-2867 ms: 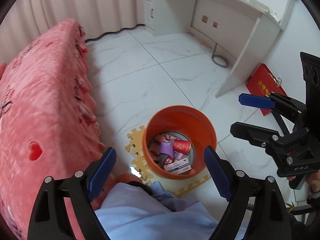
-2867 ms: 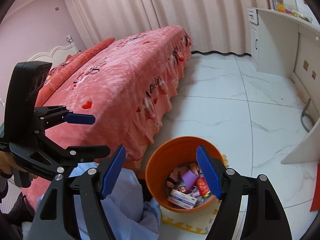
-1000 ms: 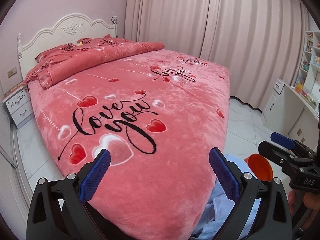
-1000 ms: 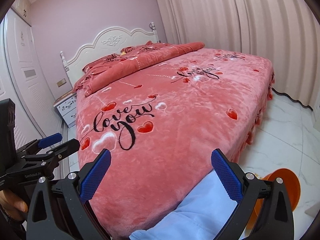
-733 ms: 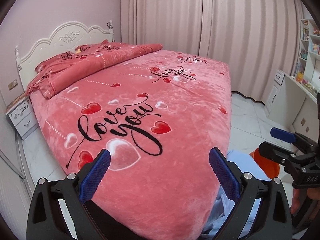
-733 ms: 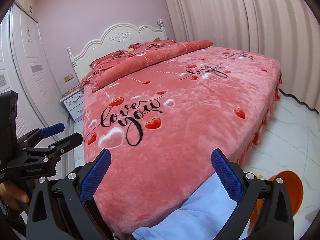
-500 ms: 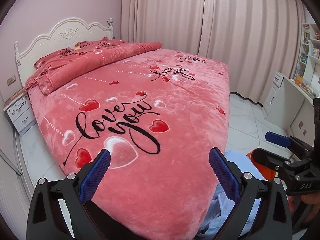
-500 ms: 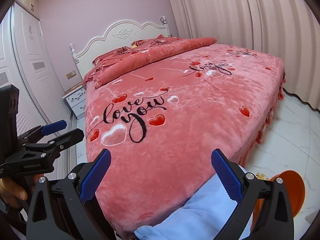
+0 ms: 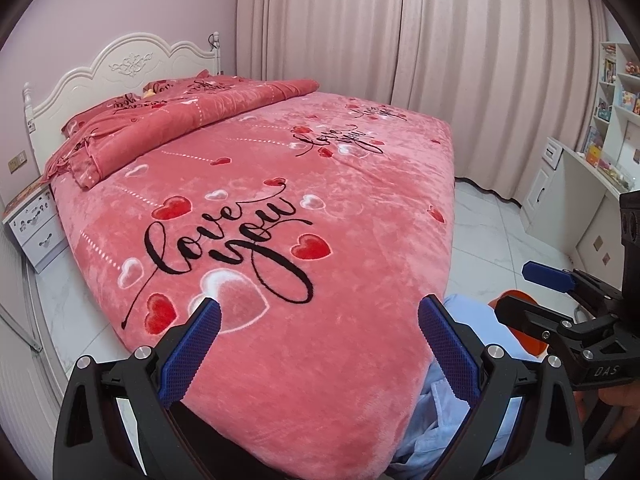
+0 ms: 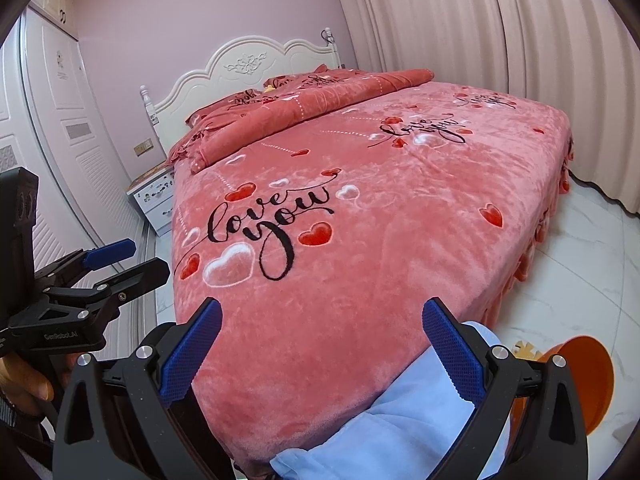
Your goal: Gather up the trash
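1. Your left gripper (image 9: 318,344) has its jaws spread wide, and nothing sits between them. It points out over the bed (image 9: 280,200).

2. Your right gripper (image 10: 320,346) is the same: jaws wide apart and holding nothing. It points over the bed too.

3. The orange bin (image 10: 588,380) stands on the floor by the foot corner of the bed, low on your right side. You see only part of its rim. In the left view just a sliver of the orange bin (image 9: 520,336) peeks out behind the right gripper (image 9: 536,292).

4. You cannot see into the bin from here, so the pictures do not show how much trash it holds.

5. The top of the bed looks bare of trash. There is only the pink blanket with hearts and the folded quilt (image 9: 180,120) near the headboard.

6. No trash shows on the floor parts you can see either.

7. So the job looks either done, or you need to look around for more. The desk (image 9: 580,184) by the curtain is too far off to tell what lies on it.
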### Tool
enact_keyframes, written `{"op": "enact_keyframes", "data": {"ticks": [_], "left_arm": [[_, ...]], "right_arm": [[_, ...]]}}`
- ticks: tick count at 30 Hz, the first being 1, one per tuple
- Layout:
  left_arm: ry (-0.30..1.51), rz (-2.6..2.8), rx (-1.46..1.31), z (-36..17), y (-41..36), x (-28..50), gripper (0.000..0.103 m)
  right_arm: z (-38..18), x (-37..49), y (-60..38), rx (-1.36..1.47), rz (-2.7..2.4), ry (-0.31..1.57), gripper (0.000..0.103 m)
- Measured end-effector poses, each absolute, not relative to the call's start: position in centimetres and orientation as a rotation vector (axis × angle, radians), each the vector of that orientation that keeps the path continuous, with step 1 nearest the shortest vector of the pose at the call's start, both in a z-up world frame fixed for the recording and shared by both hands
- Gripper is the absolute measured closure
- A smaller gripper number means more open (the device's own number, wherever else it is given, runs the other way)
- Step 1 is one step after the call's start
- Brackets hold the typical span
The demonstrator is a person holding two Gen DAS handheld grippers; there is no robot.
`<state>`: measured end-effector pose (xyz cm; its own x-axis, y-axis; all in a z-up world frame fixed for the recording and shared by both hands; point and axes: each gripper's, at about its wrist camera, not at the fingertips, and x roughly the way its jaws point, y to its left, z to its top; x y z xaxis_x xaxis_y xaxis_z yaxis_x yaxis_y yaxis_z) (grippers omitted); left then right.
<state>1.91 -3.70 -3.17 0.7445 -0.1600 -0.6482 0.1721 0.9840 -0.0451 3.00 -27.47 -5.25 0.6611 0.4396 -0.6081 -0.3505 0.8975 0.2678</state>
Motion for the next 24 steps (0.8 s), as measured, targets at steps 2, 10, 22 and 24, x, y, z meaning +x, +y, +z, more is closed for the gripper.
{"op": "enact_keyframes", "data": {"ticks": [2,10,22,24], "left_arm": [[0.712,-0.183,0.021,-3.26,-3.79,1.91,0.006],[0.715,-0.186,0.023,-3.37,-3.85,1.99,0.006],[0.721,-0.195,0.026,-3.55,-4.10,2.03,0.006],[0.724,-0.193,0.028,-3.59,-4.16,2.02,0.006]], "right_arm": [[-5.36,2.97,-27.46,0.134,0.449,0.723,0.005],[-5.72,2.98,-27.48,0.136,0.448,0.727,0.005],[-5.75,3.02,-27.58,0.137,0.449,0.729,0.005],[-5.74,3.02,-27.59,0.137,0.449,0.730,0.005]]}}
